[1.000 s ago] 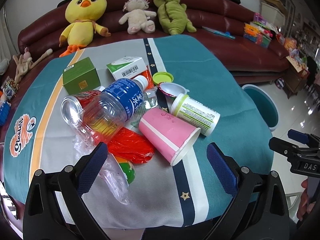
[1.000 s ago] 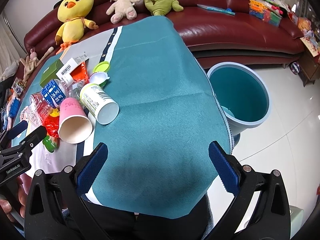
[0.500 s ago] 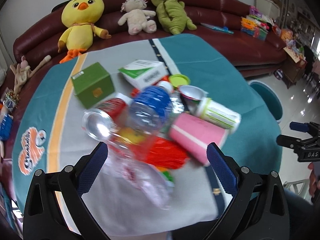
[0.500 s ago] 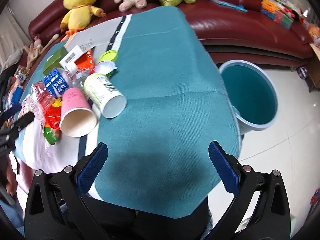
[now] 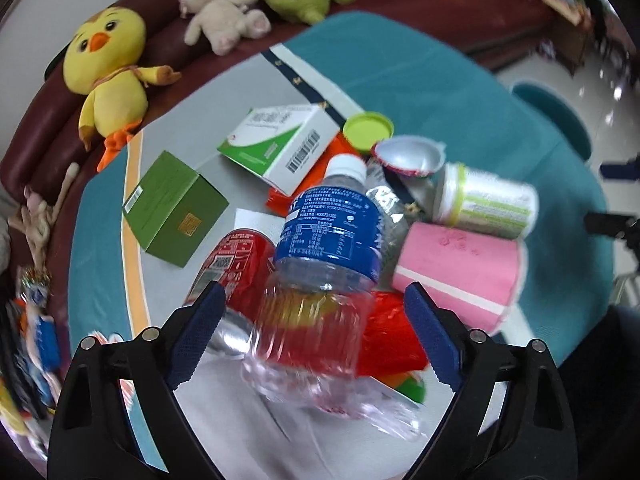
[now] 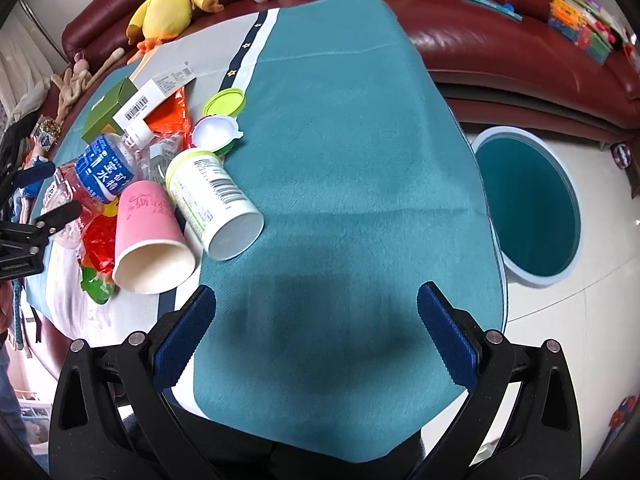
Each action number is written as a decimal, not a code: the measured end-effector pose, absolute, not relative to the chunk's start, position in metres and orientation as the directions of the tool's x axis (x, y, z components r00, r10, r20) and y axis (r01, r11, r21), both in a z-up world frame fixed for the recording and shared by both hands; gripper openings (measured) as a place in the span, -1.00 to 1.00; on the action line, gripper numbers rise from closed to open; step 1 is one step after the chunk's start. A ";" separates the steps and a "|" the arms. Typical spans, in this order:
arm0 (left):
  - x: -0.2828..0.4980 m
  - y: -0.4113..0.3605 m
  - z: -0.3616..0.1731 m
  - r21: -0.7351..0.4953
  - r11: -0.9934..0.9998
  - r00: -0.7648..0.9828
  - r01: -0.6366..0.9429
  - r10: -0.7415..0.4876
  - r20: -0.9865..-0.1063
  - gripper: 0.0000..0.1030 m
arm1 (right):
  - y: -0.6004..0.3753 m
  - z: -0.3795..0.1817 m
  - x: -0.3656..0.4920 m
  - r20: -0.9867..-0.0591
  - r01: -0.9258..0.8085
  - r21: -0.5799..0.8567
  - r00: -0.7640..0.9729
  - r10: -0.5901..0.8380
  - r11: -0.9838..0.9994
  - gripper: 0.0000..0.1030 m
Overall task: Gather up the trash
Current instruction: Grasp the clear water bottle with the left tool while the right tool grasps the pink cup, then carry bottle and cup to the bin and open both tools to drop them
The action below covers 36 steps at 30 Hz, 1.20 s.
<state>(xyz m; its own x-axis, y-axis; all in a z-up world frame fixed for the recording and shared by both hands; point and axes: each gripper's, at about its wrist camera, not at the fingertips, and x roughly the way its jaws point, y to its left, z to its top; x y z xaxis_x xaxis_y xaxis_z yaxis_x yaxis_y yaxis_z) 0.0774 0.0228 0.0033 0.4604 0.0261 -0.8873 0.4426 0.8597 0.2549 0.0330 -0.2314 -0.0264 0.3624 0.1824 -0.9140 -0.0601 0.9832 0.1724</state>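
Observation:
A pile of trash lies on the cloth-covered table (image 6: 340,128). A clear plastic bottle with a blue label (image 5: 324,264) lies between the open fingers of my left gripper (image 5: 312,340), not gripped. Beside it are a red can (image 5: 232,268), a pink paper cup (image 5: 460,268), a white and green cup (image 5: 488,204), a red wrapper (image 5: 392,340), a green box (image 5: 172,208), a white and green carton (image 5: 284,140), a green lid (image 5: 368,130) and a foil cup (image 5: 408,156). My right gripper (image 6: 316,340) is open and empty over bare teal cloth. The bottle (image 6: 104,172) and pink cup (image 6: 148,240) lie to its left.
A teal waste bin (image 6: 528,208) stands on the floor right of the table. A dark red sofa (image 6: 500,40) with a yellow chick toy (image 5: 108,76) and other plush toys runs along the back. The left gripper shows at the left edge of the right wrist view (image 6: 36,208).
My left gripper has moved forward into the pile, so the bottle now lies between its fingers. My right gripper has drifted slightly forward over the cloth.

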 end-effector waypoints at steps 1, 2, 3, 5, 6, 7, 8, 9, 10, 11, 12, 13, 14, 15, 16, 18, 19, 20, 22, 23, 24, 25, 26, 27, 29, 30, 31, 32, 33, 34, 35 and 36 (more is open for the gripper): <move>0.082 0.022 -0.002 0.263 0.855 0.448 0.447 0.040 -0.893 0.77 | -0.231 -0.027 0.035 -0.915 -0.060 0.177 0.359 0.186 0.982 0.88; 0.086 0.021 -0.007 0.267 0.854 0.439 0.447 0.050 -0.897 0.77 | -0.231 -0.027 0.037 -0.916 -0.060 0.179 0.355 0.189 0.982 0.88; 0.089 0.021 -0.011 0.263 0.853 0.429 0.451 0.051 -0.902 0.77 | -0.231 -0.027 0.039 -0.916 -0.061 0.182 0.351 0.192 0.981 0.88; 0.092 0.020 -0.018 0.247 0.849 0.412 0.467 0.038 -0.910 0.74 | -0.231 -0.027 0.043 -0.916 -0.064 0.186 0.348 0.197 0.980 0.88; 0.092 0.018 -0.020 0.245 0.846 0.410 0.473 0.034 -0.911 0.44 | -0.230 -0.027 0.044 -0.916 -0.066 0.189 0.347 0.200 0.980 0.88; 0.091 0.017 -0.024 0.248 0.844 0.409 0.476 0.038 -0.912 0.33 | -0.230 -0.026 0.046 -0.916 -0.069 0.194 0.345 0.206 0.979 0.88; 0.091 0.017 -0.026 0.246 0.846 0.412 0.473 0.035 -0.910 0.33 | -0.229 -0.026 0.047 -0.915 -0.071 0.199 0.343 0.212 0.977 0.88; 0.090 0.017 -0.025 0.245 0.849 0.424 0.468 0.027 -0.905 0.32 | -0.228 -0.026 0.049 -0.914 -0.077 0.209 0.339 0.223 0.975 0.88; 0.089 0.018 -0.024 0.232 0.856 0.429 0.463 0.013 -0.903 0.32 | -0.226 -0.026 0.050 -0.914 -0.082 0.216 0.334 0.231 0.973 0.88; 0.088 0.020 -0.023 0.215 0.864 0.429 0.456 -0.002 -0.903 0.32 | -0.225 -0.025 0.053 -0.913 -0.091 0.223 0.330 0.241 0.970 0.88; 0.088 0.022 -0.021 0.193 0.873 0.430 0.447 -0.020 -0.902 0.32 | -0.223 -0.024 0.055 -0.912 -0.098 0.227 0.329 0.246 0.969 0.88; 0.087 0.024 -0.019 0.175 0.881 0.432 0.439 -0.036 -0.901 0.32 | -0.220 -0.023 0.057 -0.911 -0.104 0.229 0.328 0.251 0.968 0.88; 0.086 0.024 -0.018 0.160 0.886 0.432 0.434 -0.049 -0.901 0.32 | -0.218 -0.020 0.060 -0.908 -0.115 0.239 0.327 0.264 0.964 0.88; 0.085 0.024 -0.017 0.141 0.891 0.430 0.432 -0.066 -0.900 0.32 | -0.214 -0.017 0.062 -0.903 -0.130 0.250 0.327 0.279 0.960 0.84; 0.082 0.025 -0.015 0.115 0.893 0.427 0.434 -0.092 -0.900 0.32 | -0.210 -0.014 0.065 -0.899 -0.147 0.262 0.324 0.296 0.954 0.80; 0.079 0.027 -0.013 0.077 0.897 0.422 0.436 -0.127 -0.898 0.31 | -0.201 -0.010 0.071 -0.892 -0.176 0.297 0.300 0.338 0.939 0.44; 0.077 0.031 -0.010 0.052 0.902 0.424 0.429 -0.150 -0.893 0.31 | -0.196 -0.009 0.074 -0.890 -0.187 0.315 0.282 0.358 0.930 0.31; 0.075 0.033 -0.007 0.043 0.905 0.429 0.424 -0.159 -0.889 0.31 | -0.190 -0.008 0.077 -0.889 -0.196 0.332 0.264 0.375 0.923 0.06; 0.071 0.041 0.000 0.023 0.915 0.447 0.404 -0.175 -0.877 0.31 | -0.176 -0.007 0.084 -0.880 -0.220 0.377 0.218 0.422 0.900 0.01; 0.068 0.044 0.004 0.015 0.917 0.453 0.398 -0.182 -0.873 0.30 | -0.169 -0.007 0.087 -0.878 -0.234 0.390 0.196 0.436 0.891 0.01; 0.066 0.049 0.007 0.002 0.921 0.459 0.390 -0.192 -0.867 0.30 | -0.162 -0.007 0.089 -0.878 -0.244 0.396 0.180 0.443 0.885 0.01; 0.064 0.056 0.011 -0.010 0.925 0.469 0.379 -0.201 -0.860 0.30 | -0.154 -0.007 0.091 -0.880 -0.259 0.398 0.163 0.446 0.880 0.01; 0.062 0.061 0.014 -0.020 0.929 0.477 0.370 -0.209 -0.854 0.30 | -0.146 -0.009 0.094 -0.884 -0.276 0.395 0.146 0.444 0.876 0.01; 0.060 0.065 0.016 -0.028 0.931 0.482 0.364 -0.214 -0.850 0.30 | -0.139 -0.011 0.097 -0.888 -0.287 0.390 0.134 0.440 0.875 0.01; 0.057 0.072 0.016 -0.042 0.933 0.478 0.357 -0.222 -0.850 0.30 | -0.127 -0.016 0.101 -0.899 -0.306 0.376 0.110 0.425 0.875 0.02; 0.056 0.074 0.013 -0.051 0.932 0.467 0.358 -0.226 -0.855 0.30 | -0.120 -0.018 0.104 -0.904 -0.320 0.371 0.092 0.418 0.872 0.03; 0.054 0.076 0.008 -0.061 0.931 0.450 0.361 -0.231 -0.862 0.30 | -0.115 -0.021 0.105 -0.907 -0.328 0.368 0.078 0.413 0.870 0.05; 0.052 0.076 0.003 -0.064 0.930 0.437 0.363 -0.231 -0.870 0.30 | -0.110 -0.025 0.107 -0.910 -0.332 0.368 0.061 0.409 0.868 0.10; 0.051 0.077 -0.002 -0.064 0.929 0.424 0.364 -0.227 -0.877 0.30 | -0.104 -0.029 0.108 -0.913 -0.337 0.371 0.037 0.405 0.866 0.16; 0.049 0.077 -0.009 -0.066 0.928 0.406 0.366 -0.223 -0.886 0.30 | -0.098 -0.034 0.108 -0.918 -0.345 0.368 0.014 0.396 0.863 0.19; 0.047 0.077 -0.014 -0.068 0.927 0.395 0.369 -0.222 -0.891 0.30 | -0.094 -0.037 0.108 -0.922 -0.352 0.361 0.005 0.387 0.864 0.22; 0.046 0.078 -0.018 -0.066 0.927 0.389 0.369 -0.219 -0.895 0.31 | -0.089 -0.042 0.109 -0.926 -0.359 0.354 -0.007 0.377 0.864 0.22</move>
<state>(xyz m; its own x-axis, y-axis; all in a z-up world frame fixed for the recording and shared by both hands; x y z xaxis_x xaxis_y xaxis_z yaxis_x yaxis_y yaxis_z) 0.0457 0.0779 -0.0178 0.3887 -0.2190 -0.8950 0.3695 0.9269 -0.0664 0.1087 -0.0893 -0.0418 -0.0069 0.3766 -0.9264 -0.3589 0.8637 0.3538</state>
